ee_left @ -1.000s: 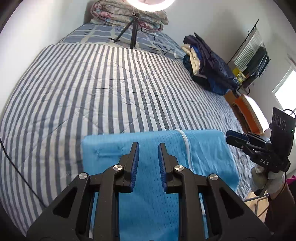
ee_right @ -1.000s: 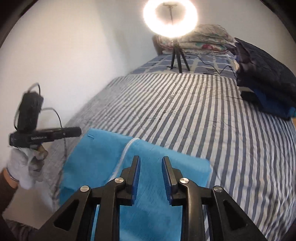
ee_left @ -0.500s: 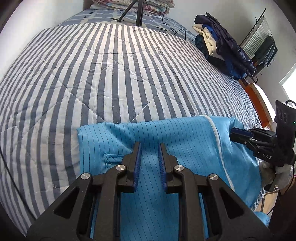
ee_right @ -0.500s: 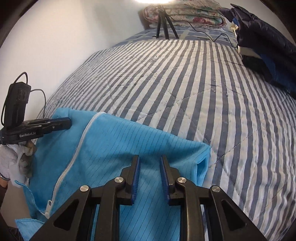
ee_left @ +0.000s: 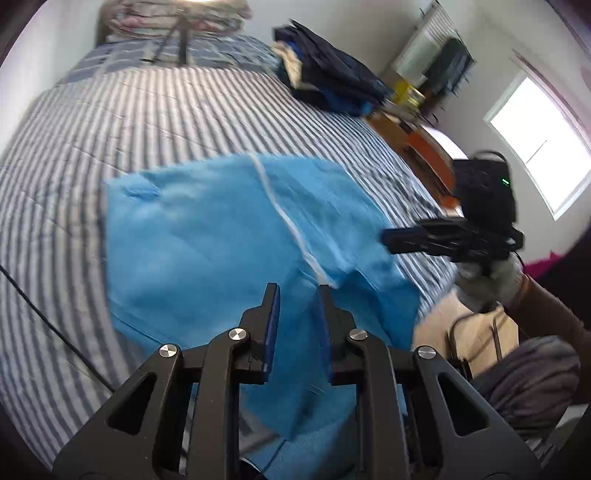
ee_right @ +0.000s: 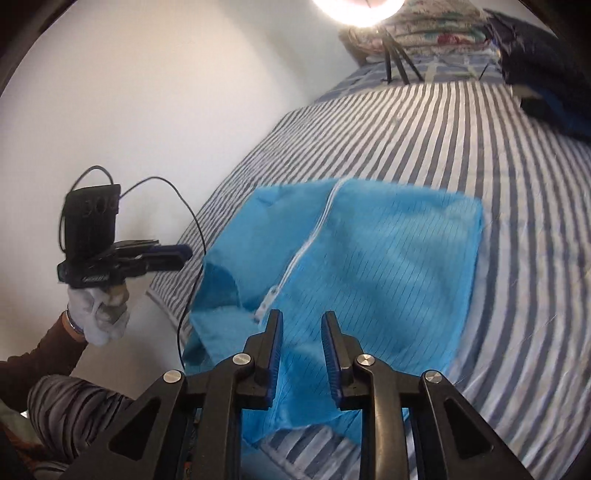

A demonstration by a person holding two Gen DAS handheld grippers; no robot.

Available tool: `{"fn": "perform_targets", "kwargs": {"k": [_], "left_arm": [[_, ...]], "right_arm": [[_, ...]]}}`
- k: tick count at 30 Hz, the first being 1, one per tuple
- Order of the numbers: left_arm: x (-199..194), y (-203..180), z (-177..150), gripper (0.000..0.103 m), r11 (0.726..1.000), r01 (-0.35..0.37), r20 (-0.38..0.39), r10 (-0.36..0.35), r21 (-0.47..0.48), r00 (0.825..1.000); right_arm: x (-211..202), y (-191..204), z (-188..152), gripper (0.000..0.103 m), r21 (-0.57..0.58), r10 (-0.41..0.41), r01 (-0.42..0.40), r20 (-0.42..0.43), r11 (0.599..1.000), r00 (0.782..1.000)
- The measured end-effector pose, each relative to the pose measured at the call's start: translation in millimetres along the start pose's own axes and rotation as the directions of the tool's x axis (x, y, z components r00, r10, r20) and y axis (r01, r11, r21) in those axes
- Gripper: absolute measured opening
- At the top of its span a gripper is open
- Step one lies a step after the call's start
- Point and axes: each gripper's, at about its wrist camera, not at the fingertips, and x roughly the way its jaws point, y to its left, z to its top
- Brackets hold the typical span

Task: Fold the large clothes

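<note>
A bright blue pinstriped garment (ee_left: 207, 236) with a white zipper (ee_left: 284, 218) lies on the striped bed, its near end hanging over the bed edge. It also shows in the right wrist view (ee_right: 384, 266). My left gripper (ee_left: 296, 291) is open and empty above the garment's near edge; it also shows in the right wrist view (ee_right: 183, 254), off the bed's left side. My right gripper (ee_right: 301, 319) is open and empty above the garment's near part; it also shows in the left wrist view (ee_left: 388, 238), at the garment's right edge.
The striped quilt (ee_left: 147, 110) covers the bed. A pile of dark clothes (ee_left: 332, 85) lies at the far right. A ring light tripod (ee_right: 395, 62) stands near the pillows (ee_right: 436, 26). A thin black cable (ee_left: 55, 314) runs along the left side.
Both grippers pulled back and up from the garment toward the bed's near edge. The garment now hangs partly over the edge. Both views are blurred by motion.
</note>
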Motion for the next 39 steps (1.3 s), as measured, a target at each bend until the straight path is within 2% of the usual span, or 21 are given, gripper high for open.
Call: {"fn": "perform_targets", "kwargs": {"k": [4, 7, 15, 19, 22, 24, 26, 29, 31, 33, 35, 38, 39], "left_arm": [[22, -26, 3, 0.019, 0.998, 0.029, -0.043, -0.027, 0.053, 0.999], [41, -40, 9, 0.019, 0.996, 0.031, -0.068, -0.026, 0.079, 0.997], [89, -49, 32, 0.019, 0.996, 0.035, -0.122, -0.025, 0.085, 0.992], [107, -55, 38, 0.019, 0.994, 0.031, -0.152, -0.015, 0.104, 0.988], [116, -56, 39, 0.019, 0.994, 0.016, -0.174, 0.004, 0.113, 0.985], [120, -55, 41, 0.019, 0.993, 0.004, -0.180, 0.017, 0.115, 0.983], [122, -56, 42, 0.019, 0.994, 0.002, -0.182, 0.019, 0.111, 0.983], [134, -56, 45, 0.019, 0.993, -0.008, -0.200, 0.031, 0.117, 0.979], [138, -55, 47, 0.019, 0.995, -0.004, -0.208, 0.025, 0.101, 0.978], [132, -51, 50, 0.019, 0.997, -0.002, -0.182, 0.017, 0.082, 0.983], [109, -44, 52, 0.019, 0.998, 0.000, -0.134, 0.008, 0.056, 0.991], [68, -30, 45, 0.019, 0.998, -0.045, -0.061, 0.048, 0.044, 0.997], [59, -26, 42, 0.019, 0.998, -0.051, -0.048, 0.053, 0.037, 0.997]], "right_arm": [[25, -2, -16, 0.022, 0.020, 0.026, -0.026, -0.029, 0.999, 0.999], [32, -11, -17, 0.022, 0.053, 0.084, -0.082, -0.018, 0.995, 0.996], [35, -17, -34, 0.022, 0.061, 0.216, -0.213, -0.046, 0.975, 0.975], [38, -12, -46, 0.022, 0.047, 0.257, -0.253, -0.082, 0.966, 0.963], [28, -4, -60, 0.022, -0.018, 0.191, -0.195, -0.128, 0.981, 0.973], [6, -5, -67, 0.022, -0.015, 0.141, -0.143, -0.089, 0.990, 0.986], [-14, -6, -69, 0.022, 0.006, 0.155, -0.155, -0.032, 0.988, 0.987], [-37, 19, -70, 0.022, -0.063, 0.154, -0.152, 0.020, 0.986, 0.988], [-32, 34, -66, 0.022, -0.114, 0.132, -0.130, 0.011, 0.985, 0.991], [-20, 44, -60, 0.022, -0.154, 0.077, -0.077, -0.009, 0.985, 0.997], [-3, 43, -54, 0.022, -0.155, 0.021, -0.025, -0.024, 0.988, 0.999], [23, 29, -55, 0.022, -0.135, -0.076, 0.064, -0.088, 0.989, 0.993], [24, 23, -52, 0.022, -0.129, -0.085, 0.071, -0.106, 0.989, 0.991]]}}
